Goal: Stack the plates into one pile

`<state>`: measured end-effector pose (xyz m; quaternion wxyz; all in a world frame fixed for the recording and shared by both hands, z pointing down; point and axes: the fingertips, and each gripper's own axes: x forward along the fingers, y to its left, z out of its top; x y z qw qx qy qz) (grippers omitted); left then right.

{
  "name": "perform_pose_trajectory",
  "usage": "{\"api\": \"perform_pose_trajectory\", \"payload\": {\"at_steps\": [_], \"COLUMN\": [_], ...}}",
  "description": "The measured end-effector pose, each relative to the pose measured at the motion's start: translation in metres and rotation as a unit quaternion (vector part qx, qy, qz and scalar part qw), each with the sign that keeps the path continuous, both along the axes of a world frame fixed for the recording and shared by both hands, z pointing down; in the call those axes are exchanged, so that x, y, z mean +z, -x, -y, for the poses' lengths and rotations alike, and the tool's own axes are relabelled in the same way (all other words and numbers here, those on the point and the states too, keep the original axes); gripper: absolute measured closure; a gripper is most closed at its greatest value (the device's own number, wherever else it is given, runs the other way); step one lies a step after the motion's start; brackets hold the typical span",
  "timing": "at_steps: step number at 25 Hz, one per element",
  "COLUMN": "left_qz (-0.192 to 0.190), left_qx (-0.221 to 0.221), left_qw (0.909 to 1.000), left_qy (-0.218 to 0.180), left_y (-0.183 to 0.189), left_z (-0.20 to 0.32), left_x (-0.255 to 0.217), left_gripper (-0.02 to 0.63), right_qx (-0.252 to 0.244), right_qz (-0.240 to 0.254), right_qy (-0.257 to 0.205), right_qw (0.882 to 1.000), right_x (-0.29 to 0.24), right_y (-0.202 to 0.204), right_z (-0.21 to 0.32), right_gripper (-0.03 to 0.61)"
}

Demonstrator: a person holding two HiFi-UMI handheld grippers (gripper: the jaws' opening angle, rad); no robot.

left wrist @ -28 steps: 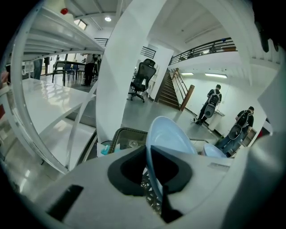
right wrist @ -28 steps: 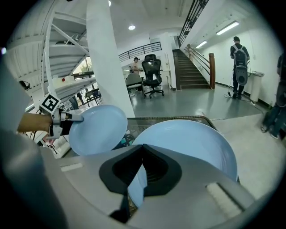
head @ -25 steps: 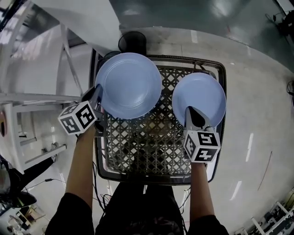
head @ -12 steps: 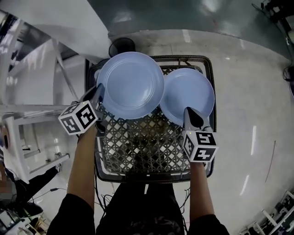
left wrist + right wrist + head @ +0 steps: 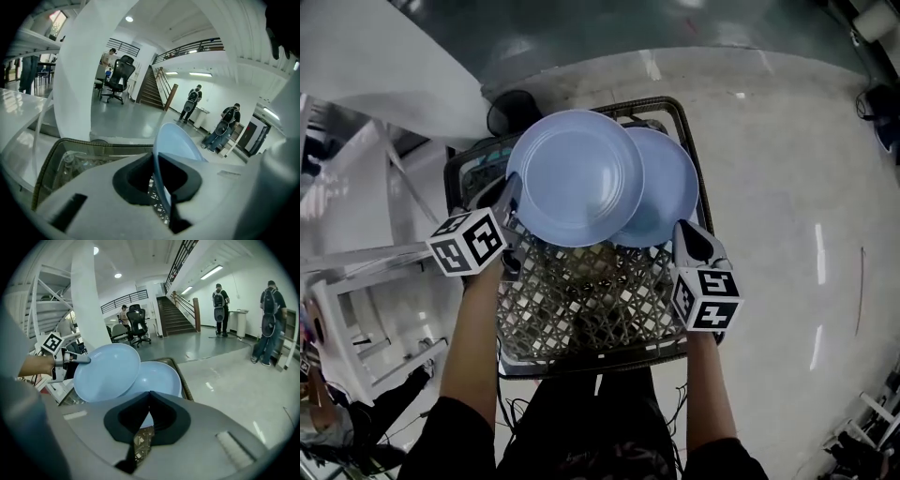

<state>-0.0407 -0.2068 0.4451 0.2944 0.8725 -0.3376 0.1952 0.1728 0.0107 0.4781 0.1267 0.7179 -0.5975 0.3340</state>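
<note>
Two blue plates are shown over the woven surface (image 5: 581, 300). The left plate (image 5: 572, 173), clamped at its rim by the left gripper's (image 5: 508, 199) fingers, overlaps the right plate (image 5: 673, 192), whose near rim is gripped by the right gripper's (image 5: 692, 236) fingers.

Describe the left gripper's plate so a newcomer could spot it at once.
Start at the dark lattice basket before the person. Two pale blue plates are held over its far end; the left plate, pinched by the left gripper, lies uppermost, overlapping the right plate in the right gripper.
</note>
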Motion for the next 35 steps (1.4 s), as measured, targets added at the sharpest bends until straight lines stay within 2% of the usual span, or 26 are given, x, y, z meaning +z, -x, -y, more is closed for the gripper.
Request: {"api": "perform_pose_trajectory", "payload": {"at_steps": [5,12,16,25,35], "left_qz": [0.001,0.004,-0.002,0.025,0.059], "left_qx": [0.039,0.089,0.097,0.088,0.114], "left_qw": [0.9992,0.9957,0.9946,0.9945,0.9908], "left_qy": [0.013,0.026,0.035,0.051,0.043], "left_y": [-0.018,-0.077,-0.097,-0.089,-0.090], "left_z": [-0.007,-0.031,-0.038,-0.032,-0.026], "left_x": [0.004,0.017,0.025,0.044,0.052], "left_gripper": [0.591,0.589,0.591,0.594,0.595], "right_qx": [0.034,0.078,0.091,0.092,0.078], "right_qz": [-0.005,-0.004,-0.003,0.003,0.005], "right_qy": [0.007,0.016,0.019,0.027,0.031], "right_qw": [0.999,0.997,0.996,0.995,0.996], "right_x": [-0.008,-0.001,0.006,0.014,0.014], "right_y": [0.000,-0.036,-0.049,-0.052,-0.038], "right_z": [-0.018,-0.056,-0.070,-0.069,-0.052], "right_gripper": [0.574,0.574,0.574,0.572,0.574]}}
